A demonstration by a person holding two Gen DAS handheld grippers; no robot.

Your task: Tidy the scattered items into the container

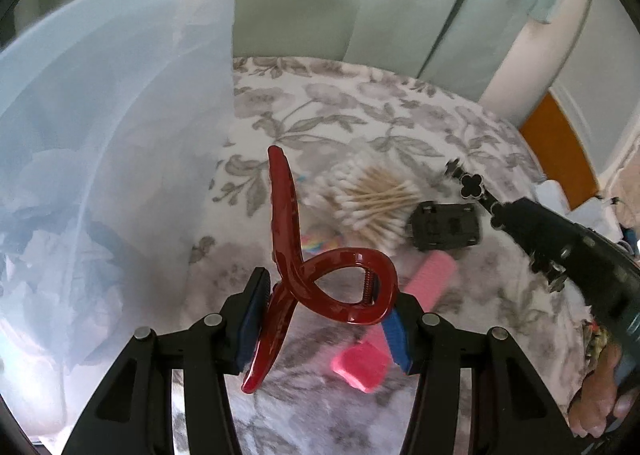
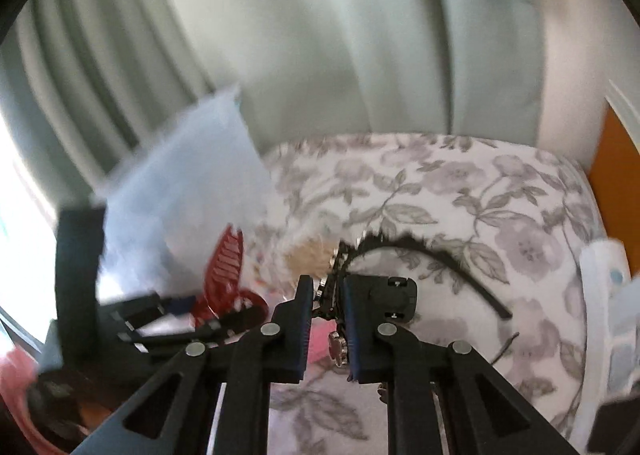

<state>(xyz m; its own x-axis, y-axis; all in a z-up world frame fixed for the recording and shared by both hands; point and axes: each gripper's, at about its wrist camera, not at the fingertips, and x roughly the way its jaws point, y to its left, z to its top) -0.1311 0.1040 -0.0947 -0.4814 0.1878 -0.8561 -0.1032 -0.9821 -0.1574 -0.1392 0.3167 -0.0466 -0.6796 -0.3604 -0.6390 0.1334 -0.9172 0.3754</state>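
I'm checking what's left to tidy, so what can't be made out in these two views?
- Container contents: left wrist view, hazy through the frosted wall.
- Cotton swabs: right wrist view, motion blur.
- Black chain in the right tongs: lower end hidden behind the pads.

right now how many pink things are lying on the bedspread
2: a pink roller just beyond the left gripper, and a pink block under its right finger. More may be hidden behind the red hair claw.
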